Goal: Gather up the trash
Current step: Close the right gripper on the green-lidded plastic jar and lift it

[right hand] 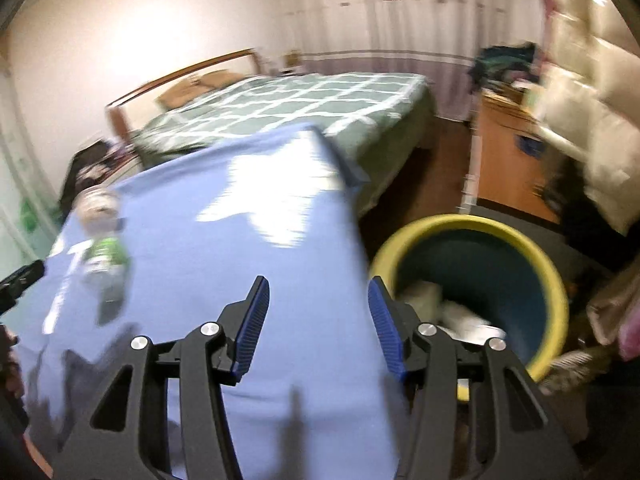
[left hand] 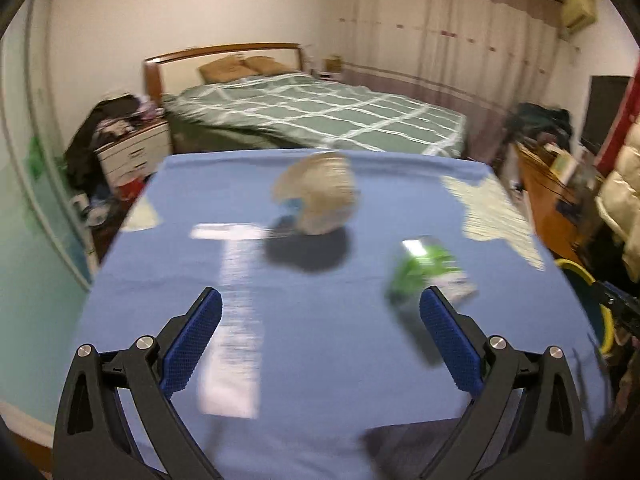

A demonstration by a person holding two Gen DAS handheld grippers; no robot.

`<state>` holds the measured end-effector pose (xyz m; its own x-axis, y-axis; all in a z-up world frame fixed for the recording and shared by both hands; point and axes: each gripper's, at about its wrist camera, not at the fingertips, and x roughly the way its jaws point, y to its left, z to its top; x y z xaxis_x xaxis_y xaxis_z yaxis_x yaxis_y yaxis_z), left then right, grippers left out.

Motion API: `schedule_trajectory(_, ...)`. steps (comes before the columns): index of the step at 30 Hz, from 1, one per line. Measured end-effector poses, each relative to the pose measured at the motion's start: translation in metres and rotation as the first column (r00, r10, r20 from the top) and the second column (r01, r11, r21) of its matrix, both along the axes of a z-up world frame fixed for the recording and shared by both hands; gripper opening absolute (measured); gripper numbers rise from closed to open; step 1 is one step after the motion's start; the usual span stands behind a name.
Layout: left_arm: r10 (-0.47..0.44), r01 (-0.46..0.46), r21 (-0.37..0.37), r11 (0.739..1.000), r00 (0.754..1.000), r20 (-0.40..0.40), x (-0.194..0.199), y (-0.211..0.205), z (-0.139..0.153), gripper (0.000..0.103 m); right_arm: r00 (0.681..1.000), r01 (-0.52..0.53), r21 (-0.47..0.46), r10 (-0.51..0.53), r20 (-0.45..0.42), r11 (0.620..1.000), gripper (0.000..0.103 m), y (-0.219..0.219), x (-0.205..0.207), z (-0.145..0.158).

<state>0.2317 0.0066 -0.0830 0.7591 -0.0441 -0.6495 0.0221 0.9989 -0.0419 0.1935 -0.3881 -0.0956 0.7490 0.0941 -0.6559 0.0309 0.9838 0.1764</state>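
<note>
My left claw (left hand: 320, 312) released, empty, aimed at crumpled green-white wrapper (left hand: 430, 274), lower right on blue-clothed table (left hand: 320, 360). Right claw (right hand: 318, 308) released, empty, beside yellow-rimmed bin (right hand: 556, 280) for dropping.

You have a matt blue cloth (left hand: 320, 360) over the table, smooth and flat. At twelve o'clock on it sits a crumpled, translucent plastic wrapper (left hand: 318, 196); at three o'clock, a glossy green and white plastic packet (left hand: 424, 270). Your left gripper (left hand: 320, 314) has matt black plastic arms, rough blue textured pads (left hand: 192, 344) and shiny metal pins. The bin (right hand: 556, 280) beside the table looks smooth, yellow-rimmed plastic.
</note>
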Motion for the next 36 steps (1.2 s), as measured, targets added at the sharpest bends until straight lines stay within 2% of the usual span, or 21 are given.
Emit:
schedule_trajectory(7,0.084,-0.084,0.0,0.996,0.996,-0.031,0.002,0.053,-0.026,0.098,0.975,-0.222,0.034,0.222,0.011,0.974,0.052,0.101,0.029,0.01)
schedule_trajectory(11,0.098,-0.097,0.015,0.995,0.995,-0.019,0.002,0.058,-0.032,0.098,0.961,-0.277,0.031,0.277,-0.013,0.96,0.053,0.142,0.045,0.01)
schedule_trajectory(16,0.111,-0.111,-0.032,0.993,0.994,-0.018,0.004,0.064,-0.034,0.098,0.947,-0.314,0.011,0.314,-0.076,0.949,0.054,0.185,0.063,0.003)
schedule_trajectory(26,0.138,-0.139,-0.053,0.989,0.99,-0.022,0.003,0.067,-0.035,0.098,0.926,-0.337,0.033,0.337,-0.168,0.941,0.056,0.2,0.077,-0.016)
schedule_trajectory(29,0.143,-0.145,-0.058,0.988,0.989,-0.027,0.003,0.068,-0.035,0.098,0.93,-0.334,0.021,0.333,-0.155,0.942,0.056,0.202,0.079,-0.019)
schedule_trajectory(31,0.143,-0.144,-0.062,0.988,0.989,-0.03,0.003,0.068,-0.036,0.098,0.928,-0.339,0.026,0.339,-0.157,0.94,0.048,0.203,0.08,-0.022)
schedule_trajectory(36,0.137,-0.139,-0.061,0.988,0.99,-0.035,0.003,0.067,-0.036,0.098,0.933,-0.333,0.053,0.337,-0.125,0.941,0.047,0.196,0.074,-0.014)
